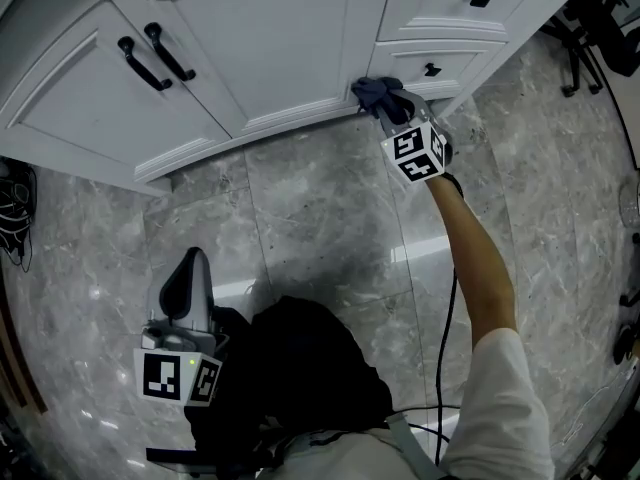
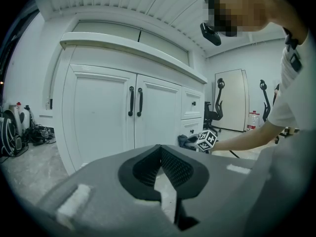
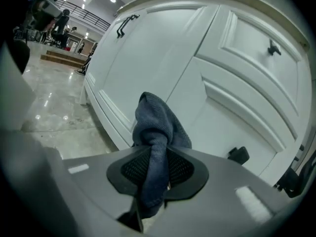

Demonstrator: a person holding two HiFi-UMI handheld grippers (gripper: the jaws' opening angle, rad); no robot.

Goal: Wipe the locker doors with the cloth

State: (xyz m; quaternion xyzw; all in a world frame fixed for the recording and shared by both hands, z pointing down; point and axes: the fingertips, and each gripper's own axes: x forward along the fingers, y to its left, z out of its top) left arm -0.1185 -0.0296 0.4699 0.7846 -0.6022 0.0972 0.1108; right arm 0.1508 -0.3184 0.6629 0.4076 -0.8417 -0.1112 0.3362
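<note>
Right gripper (image 1: 388, 111) is clamped on the dark blue cloth (image 1: 374, 92), with a bunched wad standing out ahead of the jaws. The cloth sits at the bottom right corner of the right-hand locker door (image 1: 270, 38), beside the drawer stack (image 1: 440, 38); contact cannot be confirmed. From there the door panel runs up and left towards the black handles (image 1: 160, 56), so a stroke must go that way. Left gripper (image 1: 188, 280), jaws together and empty, hangs well back over the floor (image 1: 320, 218); the right hand is nearer.
</note>
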